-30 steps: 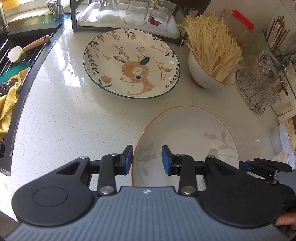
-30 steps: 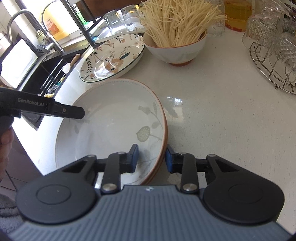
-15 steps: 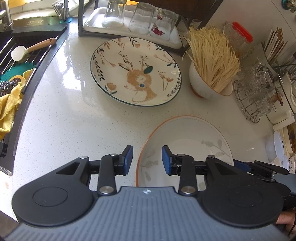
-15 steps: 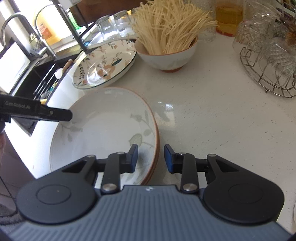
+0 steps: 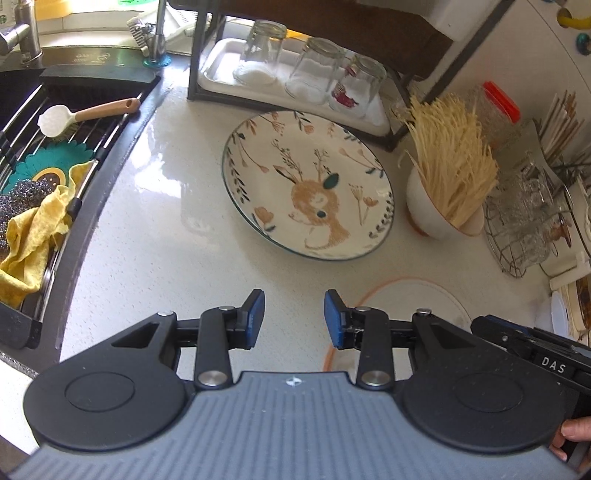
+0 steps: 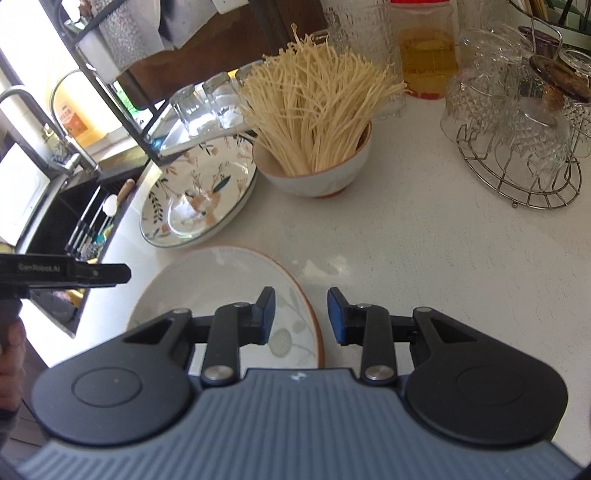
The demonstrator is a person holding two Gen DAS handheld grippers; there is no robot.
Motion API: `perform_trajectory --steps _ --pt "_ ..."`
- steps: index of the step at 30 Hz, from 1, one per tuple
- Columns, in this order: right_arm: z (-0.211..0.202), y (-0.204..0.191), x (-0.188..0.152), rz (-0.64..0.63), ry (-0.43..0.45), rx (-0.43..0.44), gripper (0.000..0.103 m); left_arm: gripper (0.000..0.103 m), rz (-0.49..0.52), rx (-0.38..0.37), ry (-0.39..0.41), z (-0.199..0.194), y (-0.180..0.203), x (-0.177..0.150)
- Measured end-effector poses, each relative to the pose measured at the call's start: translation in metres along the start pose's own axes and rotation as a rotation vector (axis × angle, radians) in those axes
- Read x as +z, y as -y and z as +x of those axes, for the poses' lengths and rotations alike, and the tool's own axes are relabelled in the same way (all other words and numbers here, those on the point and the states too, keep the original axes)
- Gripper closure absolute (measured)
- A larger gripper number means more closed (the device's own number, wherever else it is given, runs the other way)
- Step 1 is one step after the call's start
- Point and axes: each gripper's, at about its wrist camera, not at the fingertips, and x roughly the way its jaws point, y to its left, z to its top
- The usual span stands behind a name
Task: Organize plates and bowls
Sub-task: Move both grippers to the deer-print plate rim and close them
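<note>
Beside the sink [image 5: 55, 155], both grippers [image 5: 293, 317] [image 6: 301, 317] gape empty over a speckled white counter [image 5: 166, 240]

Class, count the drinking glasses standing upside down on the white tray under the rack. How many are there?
3, in a row on the white tray: left glass, middle glass, right glass with a red print. The rack may hide others.

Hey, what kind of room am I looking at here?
Most likely a home kitchen: a sink with a faucet is set into the counter, drinking glasses drain on a tray, and a deer plate sits beside a bowl of dry noodles.
</note>
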Motion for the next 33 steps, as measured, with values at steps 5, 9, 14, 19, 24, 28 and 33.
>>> perform_trajectory --steps 5,9,14,19,24,28,33 --pt "0.004 -0.009 0.011 0.049 0.015 0.015 0.068 0.062 -0.019 -0.003 0.029 -0.002 -0.015 0.015" --pt "0.012 -0.017 0.019 0.079 0.016 0.016 0.068 0.062 -0.014 -0.006 0.036 -0.002 -0.027 0.026" --pt "0.023 -0.025 0.025 0.132 0.003 0.023 0.068 0.057 0.015 -0.016 0.037 0.002 -0.041 0.043" --pt "0.034 -0.036 0.029 0.176 0.01 0.019 0.068 0.054 0.021 -0.045 0.033 0.01 -0.053 0.062" --pt "0.043 -0.046 0.034 0.236 0.035 0.009 0.068 0.054 0.049 -0.061 0.028 0.021 -0.061 0.082" --pt "0.055 -0.055 0.039 0.264 0.034 0.016 0.068 0.054 0.06 -0.065 0.006 0.038 -0.072 0.094" --pt "0.073 -0.069 0.047 0.253 0.034 0.027 0.068 0.054 0.077 -0.069 -0.023 0.06 -0.072 0.105"
